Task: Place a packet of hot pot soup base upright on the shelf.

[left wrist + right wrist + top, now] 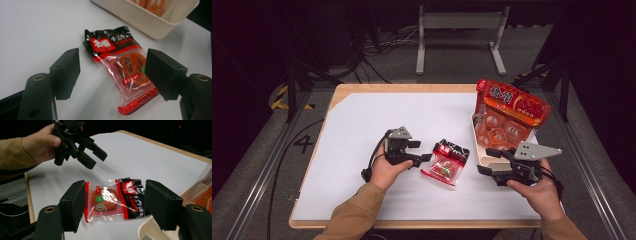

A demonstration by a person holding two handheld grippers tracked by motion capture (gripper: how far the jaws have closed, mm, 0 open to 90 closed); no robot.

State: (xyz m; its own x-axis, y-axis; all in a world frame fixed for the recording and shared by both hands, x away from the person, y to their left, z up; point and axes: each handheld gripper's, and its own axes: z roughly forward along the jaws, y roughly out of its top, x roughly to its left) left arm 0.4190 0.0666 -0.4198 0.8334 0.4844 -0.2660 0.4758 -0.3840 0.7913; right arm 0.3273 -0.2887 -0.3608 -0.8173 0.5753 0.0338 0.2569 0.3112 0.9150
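Note:
A small snack packet (446, 162) with a black and red top and a clear window lies flat on the white table cover, between my two grippers. My left gripper (422, 151) hovers just left of it, open, and its jaws stand either side of the packet (120, 67) without touching it in the left gripper view. My right gripper (486, 161) is open to the packet's right, by the near end of the tray. In the right gripper view the jaws of this gripper (116, 192) frame the packet (110, 198), and my left gripper (97, 158) hangs above the table behind it.
A cream tray (479, 157) stands at the right of the table, its wall also in the left gripper view (140, 20). It holds a large red and orange bag (512, 107) standing upright. Bare white cover (362, 115) stretches to the left and back.

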